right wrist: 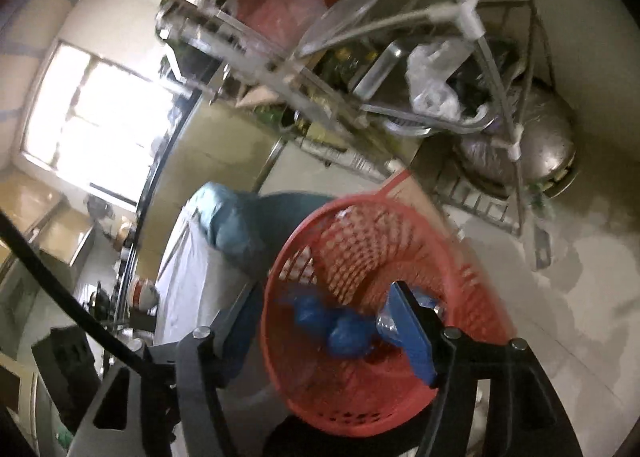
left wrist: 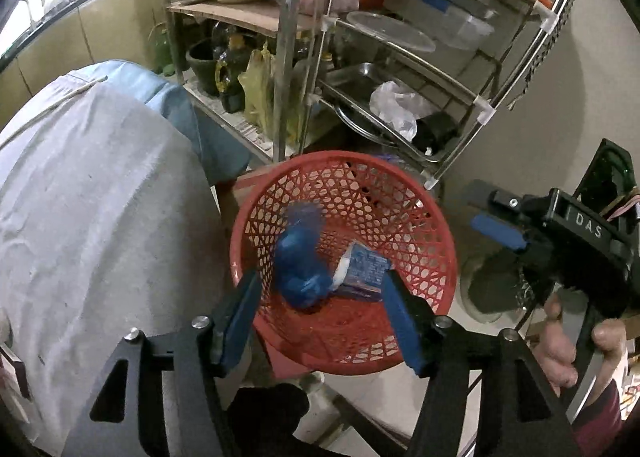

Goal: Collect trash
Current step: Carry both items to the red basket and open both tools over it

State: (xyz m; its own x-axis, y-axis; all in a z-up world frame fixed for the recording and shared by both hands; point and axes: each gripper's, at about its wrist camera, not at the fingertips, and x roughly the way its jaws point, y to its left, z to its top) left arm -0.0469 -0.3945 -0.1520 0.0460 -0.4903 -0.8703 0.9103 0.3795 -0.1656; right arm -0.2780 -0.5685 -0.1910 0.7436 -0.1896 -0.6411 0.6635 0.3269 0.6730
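Left wrist cam: the red plastic lattice basket sat beside a cloth-covered table, holding a crumpled blue plastic bag and a blue printed carton. The left gripper hung over the rim, spread wide, gripping nothing. The right gripper came in from the side, hand on its handle; couldn't tell its opening here.

Right wrist cam was blurry: right gripper was wide apart and empty, straddling the basket wall, bag inside. A steel wire rack stood behind.
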